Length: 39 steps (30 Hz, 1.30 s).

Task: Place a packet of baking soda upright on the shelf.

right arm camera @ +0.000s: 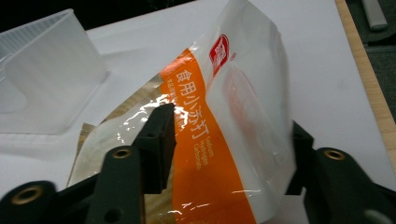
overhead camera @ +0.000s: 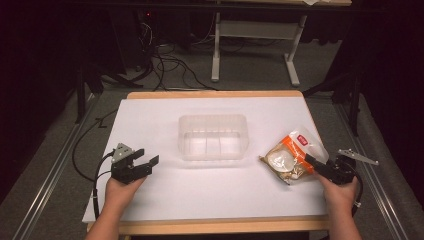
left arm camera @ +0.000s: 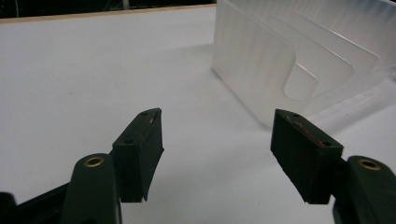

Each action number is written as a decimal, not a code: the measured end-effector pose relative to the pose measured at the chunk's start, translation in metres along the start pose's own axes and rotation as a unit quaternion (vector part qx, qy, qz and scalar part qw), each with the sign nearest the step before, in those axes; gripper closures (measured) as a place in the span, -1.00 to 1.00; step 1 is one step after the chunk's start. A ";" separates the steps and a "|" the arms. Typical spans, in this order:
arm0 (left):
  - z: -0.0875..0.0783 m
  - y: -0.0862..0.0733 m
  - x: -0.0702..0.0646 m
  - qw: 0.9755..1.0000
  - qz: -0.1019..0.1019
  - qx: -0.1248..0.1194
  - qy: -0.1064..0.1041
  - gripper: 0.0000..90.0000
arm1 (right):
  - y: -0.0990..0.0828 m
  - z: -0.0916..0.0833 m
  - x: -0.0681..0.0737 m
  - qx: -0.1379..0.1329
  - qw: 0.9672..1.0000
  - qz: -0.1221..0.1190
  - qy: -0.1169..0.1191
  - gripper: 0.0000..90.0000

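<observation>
We've got the right claw clamped on the pouch, a clear bag w/ an orange band and pale round contents, sitting at the right side of the white surface, just right of the clear plastic bin. In the right gripper view the film bulges between the two jaws and both pads look pressed into it, so we read it as a grip, though prob. a shallow one on loose film rather than on the contents. The left claw is released, jaws wide w/ nothing between them, resting near the bin's left end, close but not touching. Our guess: the pouch goes into the bin next. Risks from here: the film is slick and glossy, so the pouch could slide out once we lift, esp. if the heavy contents sag to the low end and swing. The bin has inner dividers, so a tilted pouch may catch on one or hang on the rim instead of dropping in. The bin is light and unheld; a nudge from the pouch could push it across the surface, and the left claw isn't bracing it yet. Squeezing harder may crush what's inside.
</observation>
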<state>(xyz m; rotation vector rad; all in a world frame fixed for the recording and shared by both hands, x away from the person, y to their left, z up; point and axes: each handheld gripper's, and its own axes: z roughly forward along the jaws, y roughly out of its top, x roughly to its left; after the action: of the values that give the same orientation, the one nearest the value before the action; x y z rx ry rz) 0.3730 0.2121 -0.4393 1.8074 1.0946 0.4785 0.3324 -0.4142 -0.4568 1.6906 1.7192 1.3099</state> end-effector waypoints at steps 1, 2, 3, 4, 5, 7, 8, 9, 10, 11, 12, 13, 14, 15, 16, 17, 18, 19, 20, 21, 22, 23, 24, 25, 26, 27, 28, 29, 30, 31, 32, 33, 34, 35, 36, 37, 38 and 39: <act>0.000 0.000 0.000 1.000 0.001 0.000 0.000 -0.23 | 0.000 -0.001 0.001 -0.004 1.000 -0.005 0.001 0.31; 0.000 0.000 0.000 1.000 0.002 0.000 0.000 -0.23 | 0.000 -0.002 0.002 -0.005 1.000 -0.010 0.000 0.41; 0.000 0.000 0.000 1.000 0.002 0.000 0.000 -0.23 | 0.000 -0.003 0.003 -0.005 1.000 -0.016 0.000 0.52; 0.000 0.000 0.000 1.000 0.002 -0.001 0.000 -0.23 | 0.001 -0.004 0.004 -0.007 1.000 -0.021 -0.001 0.63; 0.000 0.000 -0.001 1.000 0.003 0.000 0.000 -0.23 | 0.002 -0.006 0.006 -0.013 1.000 -0.028 -0.004 0.71; -0.001 0.000 -0.001 1.000 0.003 -0.001 0.000 -0.23 | 0.002 -0.007 0.007 -0.015 0.999 -0.029 -0.004 0.86; -0.001 0.001 -0.001 1.000 0.004 -0.001 0.000 -0.23 | 0.002 -0.008 0.008 -0.017 0.999 -0.031 -0.004 0.93; -0.001 0.001 -0.001 1.000 0.004 -0.001 0.001 -0.23 | 0.003 -0.009 0.010 -0.020 0.999 -0.035 -0.004 0.98; -0.001 0.001 -0.001 1.000 0.004 -0.001 0.000 -0.23 | 0.003 -0.010 0.011 -0.024 0.999 -0.039 -0.004 0.99; -0.001 0.001 -0.001 1.000 0.004 -0.002 0.000 -0.23 | 0.005 -0.013 0.015 -0.028 0.999 -0.042 -0.001 1.00; -0.001 0.001 -0.001 1.000 0.004 -0.002 0.000 -0.23 | 0.006 -0.014 0.017 -0.032 0.998 -0.046 0.000 1.00; -0.001 0.001 -0.001 1.000 0.004 -0.002 0.000 -0.23 | 0.006 -0.014 0.017 -0.032 0.998 -0.046 0.000 1.00; -0.001 0.001 -0.001 1.000 0.004 -0.002 0.000 -0.23 | 0.006 -0.016 0.020 -0.036 0.998 -0.048 0.002 1.00; -0.001 0.001 -0.001 1.000 0.004 -0.002 0.000 -0.23 | 0.007 -0.017 0.023 -0.042 0.998 -0.051 0.005 1.00; -0.001 0.001 -0.001 1.000 0.005 -0.002 0.000 -0.23 | 0.009 -0.019 0.026 -0.048 0.997 -0.053 0.007 1.00; -0.001 0.001 -0.001 1.000 0.005 -0.002 0.000 -0.23 | 0.010 -0.021 0.029 -0.055 0.997 -0.057 0.011 1.00; -0.001 0.001 -0.001 1.000 0.005 -0.003 0.000 -0.23 | 0.012 -0.023 0.033 -0.062 0.996 -0.059 0.017 1.00; -0.001 0.001 -0.001 1.000 0.006 -0.003 0.000 -0.23 | 0.015 -0.026 0.041 -0.073 0.995 -0.066 0.023 1.00; -0.001 0.001 -0.001 1.000 0.006 -0.003 0.000 -0.23 | 0.015 -0.026 0.041 -0.073 0.995 -0.066 0.023 1.00; -0.001 0.001 -0.001 1.000 0.006 -0.003 0.000 -0.23 | 0.016 -0.026 0.045 -0.078 0.994 -0.069 0.028 1.00; -0.001 0.001 -0.001 1.000 0.006 -0.003 0.001 -0.23 | 0.017 -0.027 0.049 -0.082 0.994 -0.070 0.030 1.00; -0.001 0.001 -0.001 1.000 0.006 -0.003 0.001 -0.23 | 0.019 -0.027 0.052 -0.086 0.993 -0.073 0.032 1.00; -0.001 0.001 -0.001 1.000 0.006 -0.003 0.001 -0.23 | 0.020 -0.028 0.056 -0.090 0.992 -0.077 0.033 1.00; -0.001 0.001 -0.001 1.000 0.005 -0.003 0.001 -0.23 | 0.022 -0.028 0.060 -0.095 0.992 -0.081 0.034 1.00; -0.001 0.001 -0.001 1.000 0.006 -0.003 0.001 -0.23 | 0.023 -0.029 0.064 -0.099 0.991 -0.086 0.032 1.00; -0.001 0.001 -0.001 1.000 0.006 -0.003 0.001 -0.23 | 0.025 -0.031 0.068 -0.103 0.990 -0.091 0.029 1.00; -0.001 0.002 0.000 1.000 0.006 -0.003 0.001 -0.23 | 0.028 -0.034 0.075 -0.116 0.988 -0.099 0.022 1.00; -0.001 0.002 0.000 1.000 0.006 -0.003 0.001 -0.23 | 0.030 -0.036 0.078 -0.123 0.987 -0.101 0.017 1.00; -0.001 0.002 -0.001 1.000 0.006 -0.003 0.001 -0.23 | 0.031 -0.038 0.080 -0.131 0.986 -0.104 0.011 1.00; -0.001 0.002 -0.001 1.000 0.007 -0.003 0.000 -0.23 | 0.031 -0.038 0.080 -0.131 0.986 -0.104 0.011 1.00; 0.000 0.002 -0.001 1.000 0.007 -0.002 0.001 -0.23 | 0.031 -0.040 0.082 -0.136 0.985 -0.109 0.006 1.00; 0.000 0.002 -0.001 1.000 0.008 -0.001 0.001 -0.23 | 0.031 -0.040 0.083 -0.138 0.984 -0.109 0.001 1.00; 0.000 0.002 -0.001 1.000 0.008 -0.001 0.001 -0.23 | 0.030 -0.040 0.083 -0.138 0.985 -0.108 0.001 1.00; 0.000 0.002 -0.001 1.000 0.008 -0.002 0.001 -0.23 | 0.029 -0.038 0.084 -0.133 0.985 -0.107 0.003 1.00; 0.000 0.002 -0.001 1.000 0.008 -0.002 0.000 -0.23 | 0.027 -0.036 0.084 -0.130 0.985 -0.112 0.001 1.00; 0.000 0.002 -0.001 1.000 0.008 -0.002 0.001 -0.23 | 0.026 -0.035 0.085 -0.126 0.986 -0.112 0.000 1.00; 0.000 0.002 -0.001 1.000 0.008 -0.003 0.001 -0.23 | 0.025 -0.035 0.085 -0.126 0.986 -0.111 0.002 1.00; 0.000 0.002 -0.001 1.000 0.008 -0.003 0.001 -0.23 | 0.025 -0.035 0.085 -0.124 0.986 -0.111 0.005 1.00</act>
<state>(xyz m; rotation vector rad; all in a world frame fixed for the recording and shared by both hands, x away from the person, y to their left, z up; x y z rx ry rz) 0.3728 0.2110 -0.4375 1.8128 1.0795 0.4939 0.3016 -0.3510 -0.3922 1.3177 1.6186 1.3637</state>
